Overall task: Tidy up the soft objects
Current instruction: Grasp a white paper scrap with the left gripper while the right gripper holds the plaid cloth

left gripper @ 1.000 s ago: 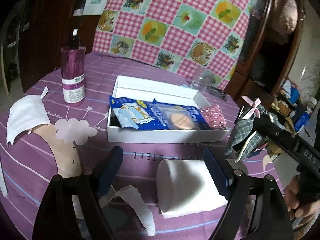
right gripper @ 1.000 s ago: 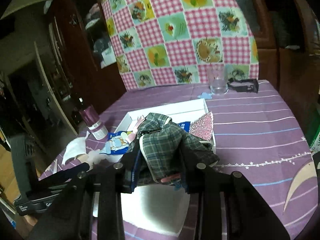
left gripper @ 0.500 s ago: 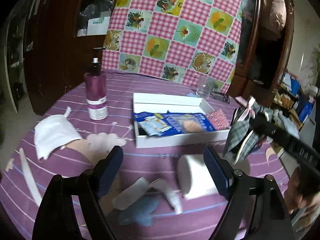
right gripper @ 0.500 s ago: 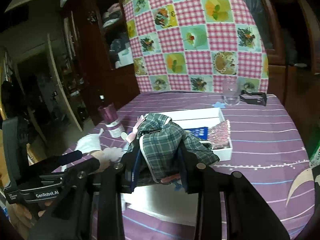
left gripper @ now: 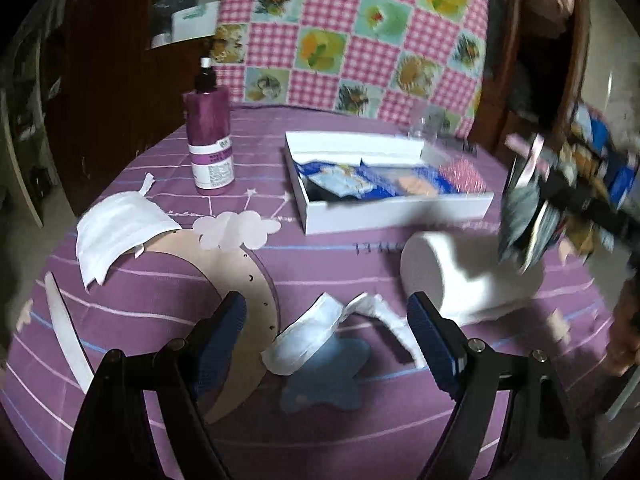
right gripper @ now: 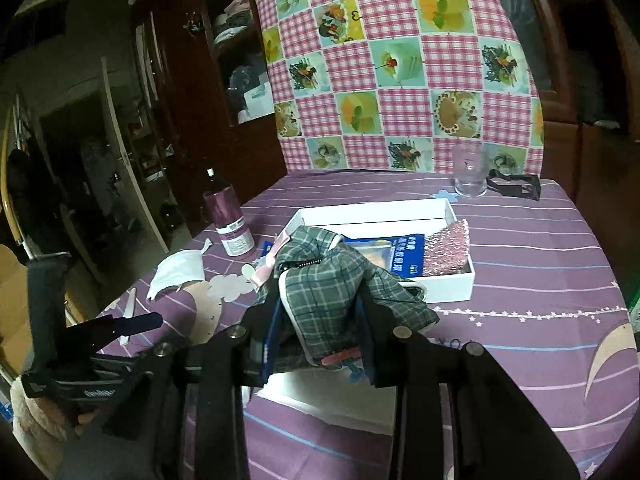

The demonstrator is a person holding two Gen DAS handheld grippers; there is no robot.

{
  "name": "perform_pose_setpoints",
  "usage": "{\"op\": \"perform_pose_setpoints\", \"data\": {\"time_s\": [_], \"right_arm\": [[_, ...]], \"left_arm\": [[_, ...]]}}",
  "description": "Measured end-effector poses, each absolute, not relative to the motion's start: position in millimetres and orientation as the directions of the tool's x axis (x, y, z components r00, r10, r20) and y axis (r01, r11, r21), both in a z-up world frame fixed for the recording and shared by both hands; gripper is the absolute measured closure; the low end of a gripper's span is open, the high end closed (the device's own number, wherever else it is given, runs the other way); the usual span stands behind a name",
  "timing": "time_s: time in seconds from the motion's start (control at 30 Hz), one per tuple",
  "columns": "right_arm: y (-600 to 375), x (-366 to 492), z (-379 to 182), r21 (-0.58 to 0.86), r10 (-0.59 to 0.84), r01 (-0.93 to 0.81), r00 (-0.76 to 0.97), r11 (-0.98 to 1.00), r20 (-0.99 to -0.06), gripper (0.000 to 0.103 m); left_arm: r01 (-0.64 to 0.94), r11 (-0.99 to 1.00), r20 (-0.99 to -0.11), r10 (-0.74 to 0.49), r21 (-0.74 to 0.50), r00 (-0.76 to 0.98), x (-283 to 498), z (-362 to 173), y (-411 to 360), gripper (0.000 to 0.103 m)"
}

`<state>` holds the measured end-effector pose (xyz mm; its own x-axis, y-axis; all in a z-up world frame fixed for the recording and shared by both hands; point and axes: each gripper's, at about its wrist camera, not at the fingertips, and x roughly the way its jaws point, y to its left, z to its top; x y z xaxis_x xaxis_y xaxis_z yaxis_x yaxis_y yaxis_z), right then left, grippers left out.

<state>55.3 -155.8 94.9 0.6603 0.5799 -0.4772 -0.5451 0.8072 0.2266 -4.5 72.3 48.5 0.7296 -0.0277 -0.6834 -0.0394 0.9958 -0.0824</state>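
Observation:
My right gripper point(right gripper: 320, 340) is shut on a green plaid cloth pouch point(right gripper: 328, 284) with a pink ribbon and holds it above the purple table, in front of the white box point(right gripper: 452, 292). The pouch shows blurred at the right of the left wrist view point(left gripper: 524, 216). The box point(left gripper: 392, 216) holds a blue packet point(left gripper: 360, 184) and a pink glittery piece point(left gripper: 460, 172). My left gripper point(left gripper: 332, 328) is open and empty above a crumpled white strip point(left gripper: 320, 328). A white roll point(left gripper: 452, 272) lies just right of it. A white face mask point(left gripper: 116, 228) lies at the left.
A purple pump bottle point(left gripper: 210, 144) stands left of the box. A clear glass point(right gripper: 470, 176) and a black clip point(right gripper: 516, 186) sit at the table's far edge. A checkered pink chair cover point(right gripper: 400, 64) rises behind. The table edge curves close at the front.
My left gripper has pulled back and up, so more of the table, the strip and the mask show. My right gripper has risen and drawn back with the pouch.

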Motion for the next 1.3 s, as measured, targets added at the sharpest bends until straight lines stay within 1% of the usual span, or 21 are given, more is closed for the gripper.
{"op": "perform_pose_setpoints", "data": {"time_s": [0.13, 0.2, 0.27, 0.3, 0.33, 0.4, 0.47, 0.5, 0.57, 0.67, 0.9, 1.3], "right_arm": [[-158.2, 56.8, 95.2, 0.234, 0.581, -0.542, 0.660, 0.807, -0.476, 0.068], [-158.1, 57.2, 94.6, 0.235, 0.582, -0.543, 0.657, 0.806, -0.478, 0.068], [-157.9, 57.4, 94.1, 0.238, 0.583, -0.543, 0.653, 0.805, -0.482, 0.068], [-158.1, 57.8, 93.7, 0.240, 0.584, -0.543, 0.651, 0.805, -0.486, 0.068], [-157.9, 58.2, 93.8, 0.242, 0.583, -0.542, 0.651, 0.805, -0.486, 0.068], [-158.5, 59.2, 93.7, 0.245, 0.583, -0.539, 0.651, 0.806, -0.486, 0.068], [-158.6, 59.6, 93.5, 0.245, 0.583, -0.539, 0.650, 0.806, -0.488, 0.068], [-158.4, 59.5, 93.3, 0.244, 0.582, -0.539, 0.649, 0.806, -0.489, 0.068], [-158.2, 60.0, 92.6, 0.242, 0.581, -0.539, 0.648, 0.807, -0.493, 0.068], [-157.8, 59.7, 92.2, 0.240, 0.581, -0.540, 0.647, 0.806, -0.495, 0.068], [-158.1, 60.1, 91.5, 0.245, 0.583, -0.540, 0.645, 0.805, -0.494, 0.068], [-157.9, 63.7, 91.2, 0.294, 0.600, -0.528, 0.638, 0.797, -0.482, 0.068]], "left_arm": [[0.012, 0.999, -0.736, -0.032, -0.033, 0.676, 2.7, 31.9, 71.2, 0.023], [-0.002, 0.999, -0.760, -0.025, -0.035, 0.650, 8.7, 22.6, 74.3, 0.028], [-0.023, 0.999, -0.797, -0.012, -0.032, 0.604, 16.7, 10.3, 77.1, 0.046], [-0.033, 0.999, -0.807, 0.003, -0.020, 0.591, 19.1, 5.0, 76.9, 0.046], [-0.038, 0.999, -0.793, 0.021, -0.002, 0.609, 17.9, 5.3, 75.6, 0.048], [-0.036, 0.999, -0.796, 0.008, -0.018, 0.606, 18.0, 5.1, 76.5, 0.055], [-0.043, 0.999, -0.789, 0.020, -0.008, 0.614, 16.8, 6.2, 76.0, 0.077], [-0.042, 0.999, -0.788, 0.020, -0.008, 0.616, 16.3, 6.5, 75.1, 0.078], [-0.033, 0.999, -0.785, 0.026, 0.007, 0.619, 15.5, 6.6, 71.9, 0.084], [-0.027, 0.999, -0.784, 0.036, 0.024, 0.620, 14.4, 6.9, 66.9, 0.087], [-0.036, 0.999, -0.779, 0.050, 0.036, 0.625, 11.4, 8.9, 65.2, 0.088], [-0.107, 0.994, -0.737, 0.059, -0.018, 0.673, -6.3, 36.8, 75.7, 0.089]]}}
